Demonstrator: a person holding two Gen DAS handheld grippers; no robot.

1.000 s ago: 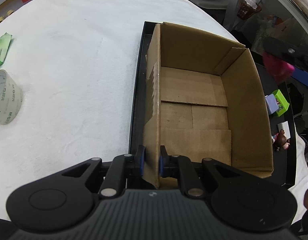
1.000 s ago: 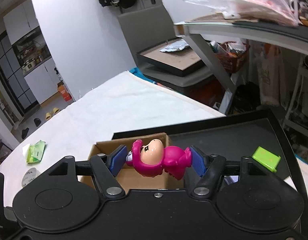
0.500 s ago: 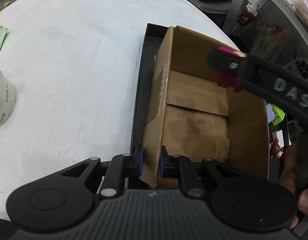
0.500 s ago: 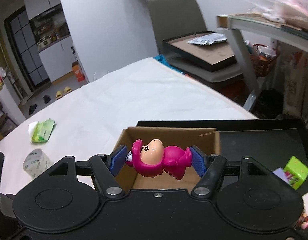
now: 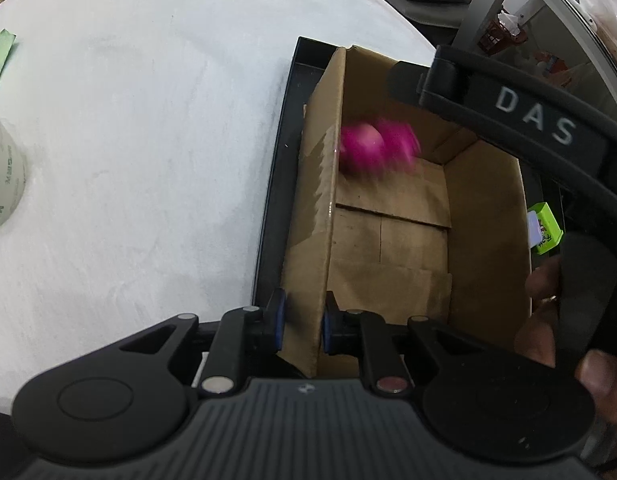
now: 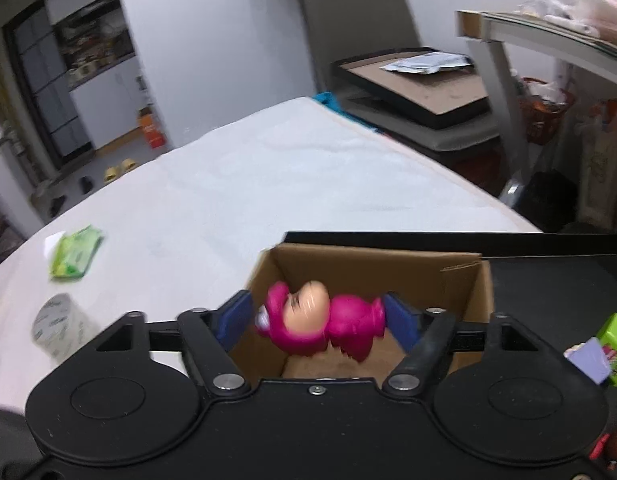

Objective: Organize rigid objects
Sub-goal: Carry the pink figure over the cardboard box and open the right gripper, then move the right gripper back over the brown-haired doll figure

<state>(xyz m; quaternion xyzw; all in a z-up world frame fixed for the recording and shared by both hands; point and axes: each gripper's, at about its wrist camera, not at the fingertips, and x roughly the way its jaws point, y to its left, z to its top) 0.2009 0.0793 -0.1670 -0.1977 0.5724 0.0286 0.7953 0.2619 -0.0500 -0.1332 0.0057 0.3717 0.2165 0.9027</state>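
The cardboard box is matt brown corrugated paperboard, creased and scuffed. The pink figurine looks like smooth, slightly glossy plastic. White cloth with a soft, nubbly weave covers the surface. The tray is smooth black plastic. The tape roll is translucent and glossy.

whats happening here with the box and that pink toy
A person is working with two handheld grippers. The left gripper is clamped on the near wall of an open cardboard box that sits on a black tray. The right gripper is over the box, its jaws opening, and the pink toy figure is blurred between them, dropping into the box.
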